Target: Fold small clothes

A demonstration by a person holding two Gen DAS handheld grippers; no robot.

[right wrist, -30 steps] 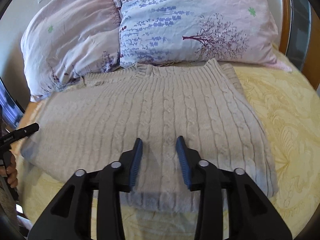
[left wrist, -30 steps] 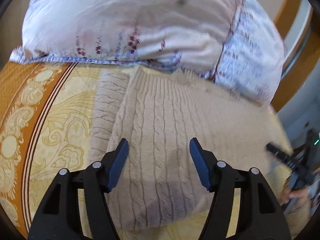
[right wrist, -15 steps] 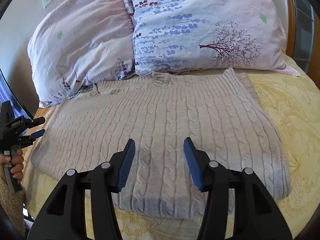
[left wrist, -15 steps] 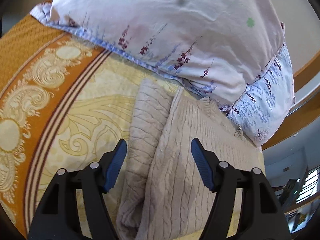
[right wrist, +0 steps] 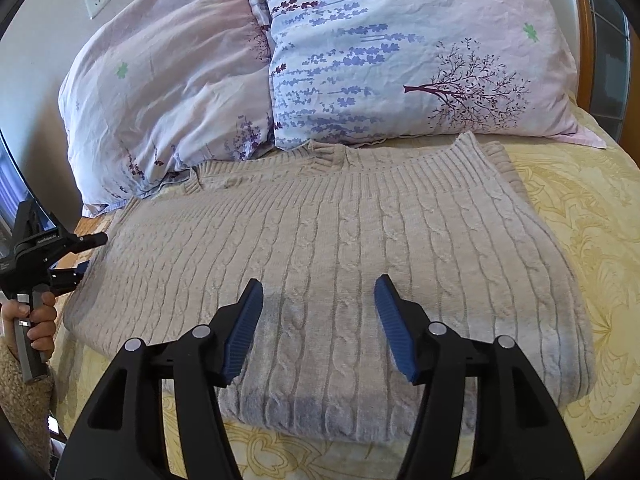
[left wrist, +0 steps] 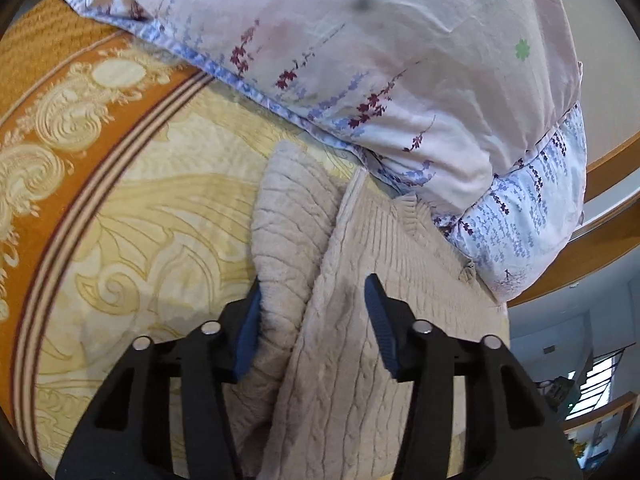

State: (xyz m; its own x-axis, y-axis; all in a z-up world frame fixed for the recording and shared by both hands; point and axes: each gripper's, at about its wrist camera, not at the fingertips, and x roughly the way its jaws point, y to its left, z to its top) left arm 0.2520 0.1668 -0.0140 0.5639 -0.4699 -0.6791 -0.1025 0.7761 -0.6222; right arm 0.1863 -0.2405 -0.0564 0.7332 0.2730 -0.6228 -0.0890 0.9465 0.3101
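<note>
A beige cable-knit sweater (right wrist: pixel 340 248) lies flat on the bed, collar toward the pillows, with its sleeves folded in. My right gripper (right wrist: pixel 318 320) is open and hovers over the sweater's near hem. In the left wrist view my left gripper (left wrist: pixel 314 324) is open over the sweater's left edge (left wrist: pixel 352 320), straddling the folded sleeve (left wrist: pixel 288 240); its left pad (left wrist: pixel 250 332) touches the sleeve. The left gripper also shows in the right wrist view (right wrist: pixel 78 256) at the sweater's left side.
Two floral pillows (right wrist: pixel 400 52) (right wrist: pixel 172 92) lie against the wall behind the sweater. The yellow patterned bedspread (right wrist: pixel 592 216) has an orange border (left wrist: pixel 60 92) on the left. A wooden bed frame (left wrist: pixel 608 160) runs along the right.
My left gripper has swung left and moved down onto the sweater's left edge over the folded sleeve. My right gripper has opened wider and drawn back a little.
</note>
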